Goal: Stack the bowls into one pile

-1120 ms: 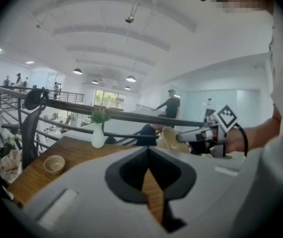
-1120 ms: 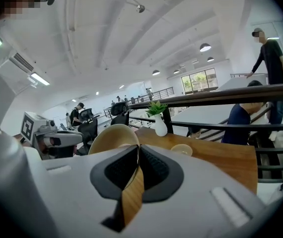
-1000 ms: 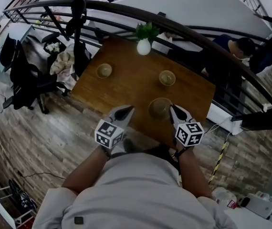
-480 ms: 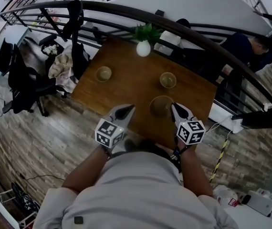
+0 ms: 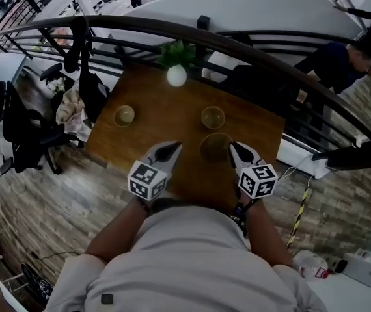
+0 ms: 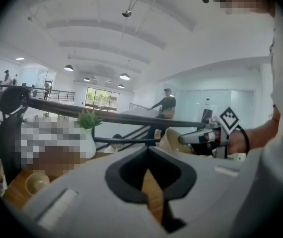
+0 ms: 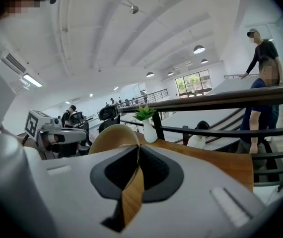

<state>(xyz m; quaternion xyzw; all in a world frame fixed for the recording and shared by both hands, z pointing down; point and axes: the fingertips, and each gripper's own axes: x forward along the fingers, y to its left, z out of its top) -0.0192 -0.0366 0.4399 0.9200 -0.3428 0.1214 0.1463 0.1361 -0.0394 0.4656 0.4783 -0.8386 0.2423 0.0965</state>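
Three tan bowls are in the head view. One bowl (image 5: pixel 124 115) sits at the left of the wooden table (image 5: pixel 172 109), another bowl (image 5: pixel 213 117) sits right of centre. The third, larger bowl (image 5: pixel 215 146) hangs just in front of that one, with my right gripper (image 5: pixel 232 145) shut on its right rim. In the right gripper view the jaws (image 7: pixel 137 147) pinch the thin rim of this bowl (image 7: pixel 112 135). My left gripper (image 5: pixel 170 147) hovers over the table's near edge, left of the held bowl; its jaws (image 6: pixel 149 149) meet with nothing between them.
A white vase with a green plant (image 5: pixel 176 75) stands at the table's far edge. A dark curved railing (image 5: pixel 250 44) runs behind the table, with a person (image 5: pixel 342 57) beyond it. Office chairs with clothes (image 5: pixel 75 103) stand left of the table.
Both grippers have moved forward over the table. The held bowl now hangs closer to the bowl right of centre. The right gripper's grip on the rim is unchanged.
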